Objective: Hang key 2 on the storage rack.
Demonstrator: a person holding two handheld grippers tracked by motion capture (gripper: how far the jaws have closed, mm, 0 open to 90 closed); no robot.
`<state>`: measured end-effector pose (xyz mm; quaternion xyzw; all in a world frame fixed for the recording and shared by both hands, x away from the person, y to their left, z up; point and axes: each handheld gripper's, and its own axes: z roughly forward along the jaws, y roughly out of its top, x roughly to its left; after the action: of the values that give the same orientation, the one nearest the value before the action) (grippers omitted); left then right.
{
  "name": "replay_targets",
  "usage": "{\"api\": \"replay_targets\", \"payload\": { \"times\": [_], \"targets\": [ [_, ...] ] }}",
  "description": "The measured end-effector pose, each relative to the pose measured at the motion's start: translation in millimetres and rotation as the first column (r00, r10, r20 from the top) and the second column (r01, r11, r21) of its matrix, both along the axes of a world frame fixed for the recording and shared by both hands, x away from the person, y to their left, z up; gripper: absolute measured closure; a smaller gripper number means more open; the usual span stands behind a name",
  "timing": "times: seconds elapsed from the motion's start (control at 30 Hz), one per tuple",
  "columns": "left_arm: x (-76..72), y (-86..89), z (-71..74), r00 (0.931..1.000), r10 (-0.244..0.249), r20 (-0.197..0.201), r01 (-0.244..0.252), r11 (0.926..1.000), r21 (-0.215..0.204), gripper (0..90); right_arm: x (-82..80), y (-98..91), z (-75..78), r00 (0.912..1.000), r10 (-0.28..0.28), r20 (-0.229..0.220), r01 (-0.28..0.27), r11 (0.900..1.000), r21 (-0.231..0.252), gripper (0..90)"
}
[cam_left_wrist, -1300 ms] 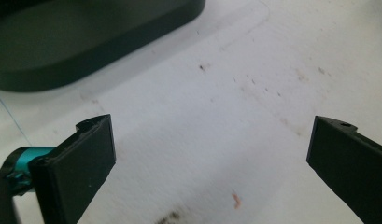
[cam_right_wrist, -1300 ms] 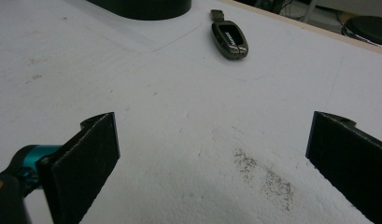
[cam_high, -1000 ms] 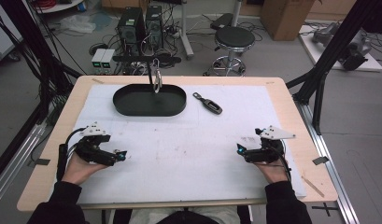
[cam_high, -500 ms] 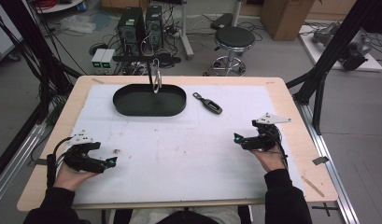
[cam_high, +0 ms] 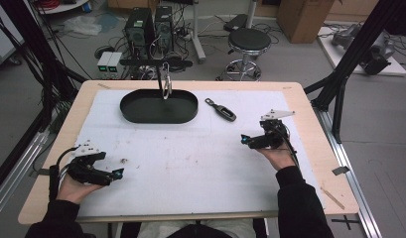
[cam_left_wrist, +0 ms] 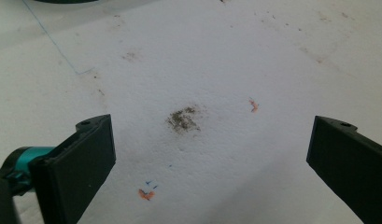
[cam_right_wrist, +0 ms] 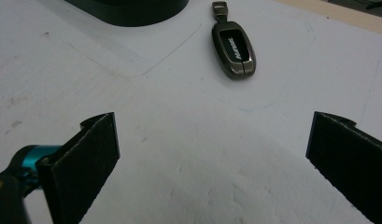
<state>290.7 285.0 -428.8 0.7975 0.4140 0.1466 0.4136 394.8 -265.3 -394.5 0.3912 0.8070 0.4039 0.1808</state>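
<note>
Right gripper view: jaws stand wide apart, nothing between them, just bare white mat on the tabletop [cam_right_wrist: 188, 177]. Key fob [cam_right_wrist: 233, 46] lies flat ahead of the jaws, well apart from them, a little right of the centreline between them, ring end pointing away. My read: the right gripper [cam_high: 250, 140] is held low and spread because it's lined up for an approach on the fob; the gap looks ample for the fob's width. Beyond the fob, up and left of the jaws, the edge of the black oval tray [cam_right_wrist: 132, 11] shows.

Left gripper view: jaws also wide apart and empty, pointed at the mat with a grey smudge [cam_left_wrist: 183, 119] roughly centred ahead of them and small orange marks nearer in. Nothing graspable in front. Looks parked, out of the way.

High view: left gripper [cam_high: 113, 174] sits near the person's edge on the left, well apart from everything. Right gripper is further up the tabletop on the right, jaws aimed left and forward. Fob [cam_high: 221, 109] lies ahead of those jaws, between them and the tray [cam_high: 159, 107], just beside the tray's right end but not touching. A metal clip or carabiner [cam_high: 166, 85] stands at the tray's far rim.

Judgement: pick not started; fob on the mat, likely bound for the tray.
</note>
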Motion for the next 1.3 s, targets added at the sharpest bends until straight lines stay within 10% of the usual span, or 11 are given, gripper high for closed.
{"api": "replay_targets", "payload": {
  "times": [1.3],
  "targets": [
    [4.9, 3.2, -3.3, 0.9997, 0.021, -0.014, -0.021, 0.9997, 0.016, 1.7, 123.8, 86.5, 16.8, 0.984, 0.046, -0.172, -0.079, 0.9781, -0.193, 1.8]
  ]
}}
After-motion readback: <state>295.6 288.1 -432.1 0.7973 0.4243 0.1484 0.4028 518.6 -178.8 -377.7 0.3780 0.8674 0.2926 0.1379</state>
